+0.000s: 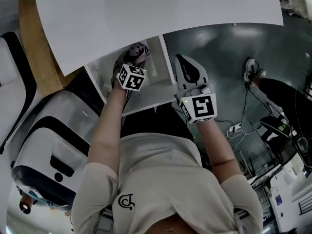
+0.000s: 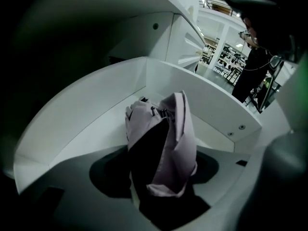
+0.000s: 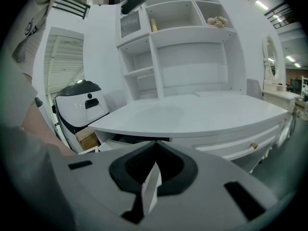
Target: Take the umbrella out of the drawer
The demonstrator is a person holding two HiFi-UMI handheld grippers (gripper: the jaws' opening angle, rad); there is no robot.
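No readable text, only a curled logo (image 1: pixel 126 202) on the shirt (image 1: pixel 161 169)

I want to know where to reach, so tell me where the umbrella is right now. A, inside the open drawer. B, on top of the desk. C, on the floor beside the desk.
A: the umbrella lies inside the pulled-out drawer, with the drawer's white walls around it.

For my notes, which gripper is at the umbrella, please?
The left gripper: the umbrella sits between its jaws in the drawer; the right gripper clamps the drawer's edge.
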